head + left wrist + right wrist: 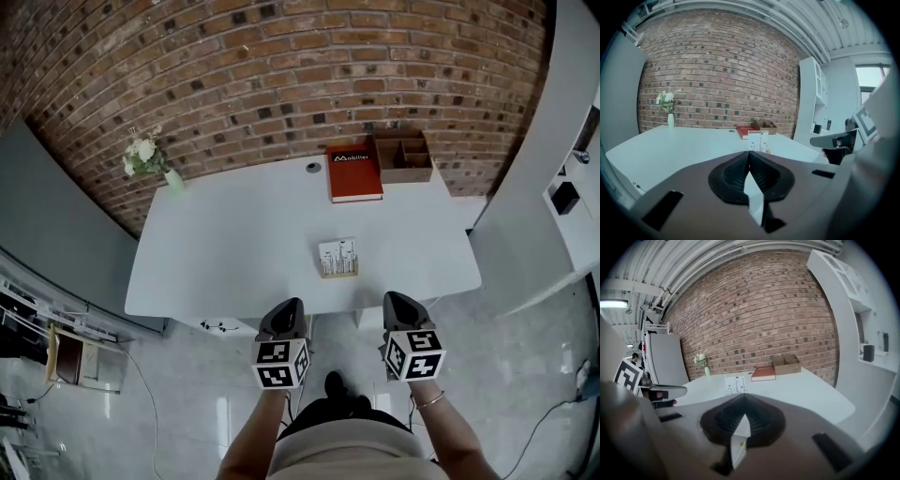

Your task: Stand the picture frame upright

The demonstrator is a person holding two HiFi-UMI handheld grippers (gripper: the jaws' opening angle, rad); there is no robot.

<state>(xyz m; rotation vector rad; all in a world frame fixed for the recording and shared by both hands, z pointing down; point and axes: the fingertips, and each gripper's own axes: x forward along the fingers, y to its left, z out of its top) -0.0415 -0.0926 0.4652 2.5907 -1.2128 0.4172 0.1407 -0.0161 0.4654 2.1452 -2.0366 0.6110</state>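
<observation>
**Both tongs shut and empty, held short of the table**

Nearest to me are my own forearms, and on them the left gripper (292, 302) and the right gripper (395, 296), side by side over the pale floor just short of the table's front edge. Each one's jaws are pressed together with nothing between them; each gripper's own view shows the dark pads meeting in a closed seam. I judge I carry them shut and low because there is nothing to grip here, and closed jaws held close to my body cannot knock anything over.

Next comes the white table (216, 253), mostly bare on its near half. The picture frame (337, 257) is on it, near the front edge and roughly between my two tongs, well apart from both. It looks to be standing upright on a wooden strip at its foot, printed face towards me, since both gripper views show the white print head-on. So I judge the task is met as things lie. Whether a prop behind it bears its weight I cannot tell.

Further back, at the table's far edge, a red book (354, 172) lies flat, touching or just beside a wooden organiser box (403, 155). At the far left corner stands a vase of white flowers (150, 161). All three are well clear of the frame. Behind everything runs the brick wall (281, 75).
</observation>
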